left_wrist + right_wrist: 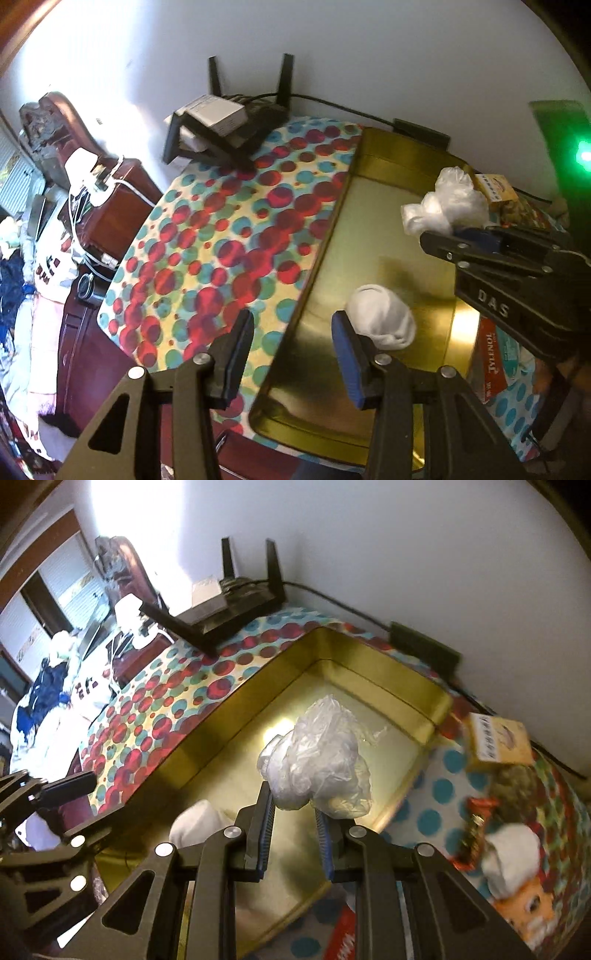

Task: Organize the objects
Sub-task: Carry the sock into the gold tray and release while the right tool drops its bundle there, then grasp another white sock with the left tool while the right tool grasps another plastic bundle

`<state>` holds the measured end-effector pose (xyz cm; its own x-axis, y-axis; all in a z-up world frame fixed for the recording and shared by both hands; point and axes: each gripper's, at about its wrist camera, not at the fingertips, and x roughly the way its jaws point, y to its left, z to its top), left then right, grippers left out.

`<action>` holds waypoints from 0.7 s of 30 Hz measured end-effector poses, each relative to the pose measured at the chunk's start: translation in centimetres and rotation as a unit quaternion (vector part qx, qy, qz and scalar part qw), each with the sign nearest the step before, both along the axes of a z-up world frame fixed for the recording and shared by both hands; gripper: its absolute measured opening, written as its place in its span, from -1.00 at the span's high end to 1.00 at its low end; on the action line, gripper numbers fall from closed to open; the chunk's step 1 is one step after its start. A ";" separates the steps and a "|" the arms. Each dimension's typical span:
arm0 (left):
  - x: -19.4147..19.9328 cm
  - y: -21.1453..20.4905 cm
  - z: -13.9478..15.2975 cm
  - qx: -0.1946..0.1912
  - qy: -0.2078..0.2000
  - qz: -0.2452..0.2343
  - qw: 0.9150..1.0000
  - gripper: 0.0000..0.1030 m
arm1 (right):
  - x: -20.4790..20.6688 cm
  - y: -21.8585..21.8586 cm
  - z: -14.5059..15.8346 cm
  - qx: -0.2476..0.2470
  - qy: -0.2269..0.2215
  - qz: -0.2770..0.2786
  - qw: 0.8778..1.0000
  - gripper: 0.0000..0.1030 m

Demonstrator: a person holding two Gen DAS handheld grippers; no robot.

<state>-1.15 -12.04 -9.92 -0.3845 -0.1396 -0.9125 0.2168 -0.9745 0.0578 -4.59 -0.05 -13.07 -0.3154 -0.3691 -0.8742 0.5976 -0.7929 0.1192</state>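
Right gripper fingers clamped the crumpled clear plastic bag above the gold metal tray. Left gripper part-open, empty. White rolled sock in tray; boxes outside remained.

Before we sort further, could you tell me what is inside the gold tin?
A rolled white sock lies on the gold tin's floor. The right gripper holds a crumpled clear plastic bag over it. The near corner is hidden behind the fingers.

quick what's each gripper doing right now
left gripper: open, holding nothing
right gripper: shut on the crumpled plastic bag
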 end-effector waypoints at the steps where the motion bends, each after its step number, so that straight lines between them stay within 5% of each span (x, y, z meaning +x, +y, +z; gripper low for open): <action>1: 0.2 -0.2 0.0 0.000 -0.001 0.004 1.000 0.13 | -0.2 -0.4 -0.3 0.004 -0.001 0.003 1.000 0.61; 10: 0.4 -1.2 -0.3 0.001 -0.006 0.016 1.000 0.13 | -0.7 -2.3 -1.5 0.017 -0.009 0.012 1.000 0.53; 13: 0.1 -1.0 -0.2 0.004 -0.004 0.013 1.000 0.13 | -0.5 -2.2 -1.4 0.019 -0.005 0.010 1.000 0.17; 21: -2.0 2.6 0.9 0.015 0.017 -0.037 0.999 0.13 | 1.0 2.9 2.9 -0.019 0.034 -0.046 0.998 0.04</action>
<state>-3.17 -9.46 -9.07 -0.4236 -0.0818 -0.9022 0.1448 -0.9892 0.0217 -3.57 2.90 -10.22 -0.4077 -0.3687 -0.8354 0.5307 -0.8402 0.1119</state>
